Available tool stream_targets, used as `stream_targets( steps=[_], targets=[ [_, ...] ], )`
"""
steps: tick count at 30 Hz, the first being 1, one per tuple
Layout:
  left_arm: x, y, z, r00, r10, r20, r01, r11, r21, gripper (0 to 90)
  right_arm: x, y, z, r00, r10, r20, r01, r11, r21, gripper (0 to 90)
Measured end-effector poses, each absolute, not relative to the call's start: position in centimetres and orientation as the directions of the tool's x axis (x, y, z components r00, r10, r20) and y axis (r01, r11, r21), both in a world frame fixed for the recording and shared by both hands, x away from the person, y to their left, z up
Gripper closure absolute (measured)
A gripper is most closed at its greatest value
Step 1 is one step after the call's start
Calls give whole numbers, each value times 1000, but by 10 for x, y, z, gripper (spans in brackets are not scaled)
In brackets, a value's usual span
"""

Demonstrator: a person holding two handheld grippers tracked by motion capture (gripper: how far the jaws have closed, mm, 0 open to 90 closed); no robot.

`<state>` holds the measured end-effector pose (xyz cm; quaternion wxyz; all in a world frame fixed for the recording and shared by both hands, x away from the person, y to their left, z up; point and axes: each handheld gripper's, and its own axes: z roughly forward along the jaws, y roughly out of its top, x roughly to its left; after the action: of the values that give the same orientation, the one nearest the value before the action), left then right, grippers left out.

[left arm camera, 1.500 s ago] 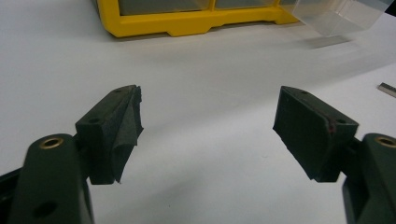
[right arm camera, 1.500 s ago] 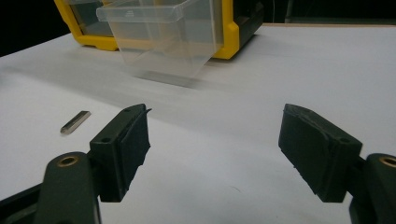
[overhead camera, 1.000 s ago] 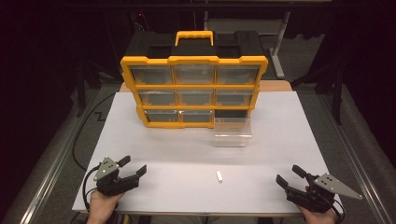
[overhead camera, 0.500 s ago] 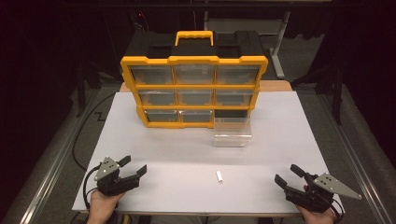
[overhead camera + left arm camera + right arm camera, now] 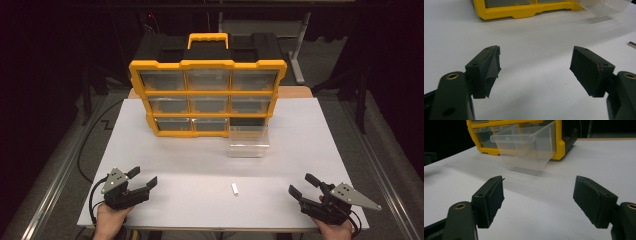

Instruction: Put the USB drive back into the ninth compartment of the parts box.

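Observation:
A yellow and black drawer cabinet (image 5: 207, 95) stands at the back of the white table (image 5: 300, 150). Its bottom right slot is empty, and a clear plastic drawer (image 5: 248, 141) sits on the table just in front of that slot. The same clear drawer (image 5: 526, 146) rises ahead in the right gripper view. A small white piece (image 5: 234, 188) lies near the front edge, between both grippers. My left gripper (image 5: 141, 178) rests at the front left, open and empty. My right gripper (image 5: 301, 184) rests at the front right, open and empty.
The yellow base of the cabinet (image 5: 524, 11) and a corner of the clear drawer (image 5: 604, 7) lie ahead in the left gripper view. Bare white tabletop spreads between the grippers and the cabinet. Dark floor and metal rails surround the table.
The right gripper has shifted slightly left. The left gripper and the objects have not moved.

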<state>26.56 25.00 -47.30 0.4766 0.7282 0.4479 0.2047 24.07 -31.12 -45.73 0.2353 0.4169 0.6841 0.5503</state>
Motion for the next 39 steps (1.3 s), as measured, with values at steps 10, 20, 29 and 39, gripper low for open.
stream_targets(
  steps=[10,20,29,39],
  targets=[
    [266,250,-473,514,848,-129,456,-143,878,248,242,-306,-457,-556,821,131,311,60,948,252],
    [266,250,-473,512,849,-133,458,-139,878,248,245,-300,-457,-570,810,136,308,57,950,253],
    [267,250,-474,515,847,-132,460,-143,876,248,248,-293,-456,-583,801,138,312,64,948,253],
    [267,249,-474,518,846,-131,460,-146,876,248,249,-289,-456,-592,795,135,302,63,951,248]
  ],
)
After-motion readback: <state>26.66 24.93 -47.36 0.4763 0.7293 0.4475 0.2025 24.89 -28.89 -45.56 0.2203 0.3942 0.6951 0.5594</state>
